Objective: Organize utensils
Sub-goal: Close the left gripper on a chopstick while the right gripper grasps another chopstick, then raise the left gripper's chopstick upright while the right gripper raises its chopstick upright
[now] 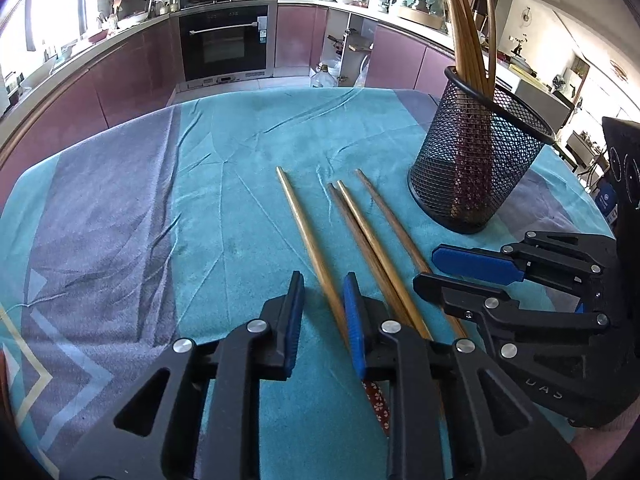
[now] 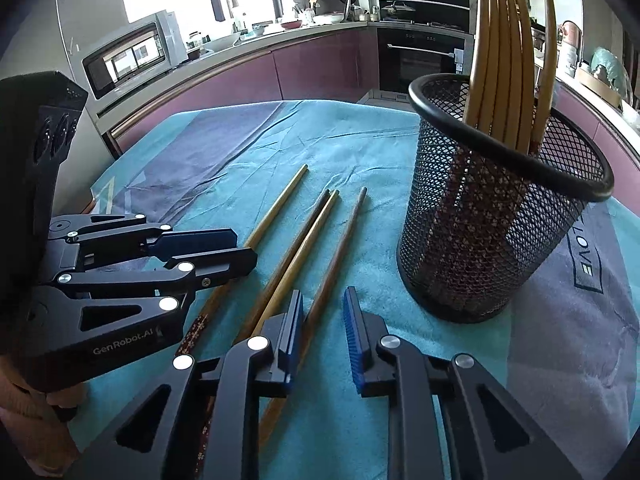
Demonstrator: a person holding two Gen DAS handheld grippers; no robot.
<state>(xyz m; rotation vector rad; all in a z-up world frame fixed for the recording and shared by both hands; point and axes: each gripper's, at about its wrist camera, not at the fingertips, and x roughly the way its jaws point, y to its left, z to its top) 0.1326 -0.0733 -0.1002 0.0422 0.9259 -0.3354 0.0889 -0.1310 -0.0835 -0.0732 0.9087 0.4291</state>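
Several wooden chopsticks lie side by side on the teal cloth (image 1: pixel 240 140). My left gripper (image 1: pixel 324 284) straddles the leftmost chopstick (image 1: pixel 300 216). The stick runs close to the right pad, and the jaws stand wider than it, so the gripper is open. My right gripper (image 2: pixel 324 296) straddles the rightmost chopstick (image 2: pixel 348 232) in the same way, open, with the stick close to its left pad. A middle pair of chopsticks (image 2: pixel 308 236) lies untouched between them. Each gripper shows in the other's view: the right gripper (image 1: pixel 426 268) and the left gripper (image 2: pixel 245 248). A black mesh cup (image 1: pixel 472 176) (image 2: pixel 492 240) holds several upright chopsticks.
The mesh cup stands just right of the loose chopsticks, close to the right gripper. The cloth (image 2: pixel 224 152) is wrinkled, with grey patches at left and right. Beyond the table's far edge are purple cabinets, an oven (image 1: pixel 224 40) and a microwave (image 2: pixel 132 52).
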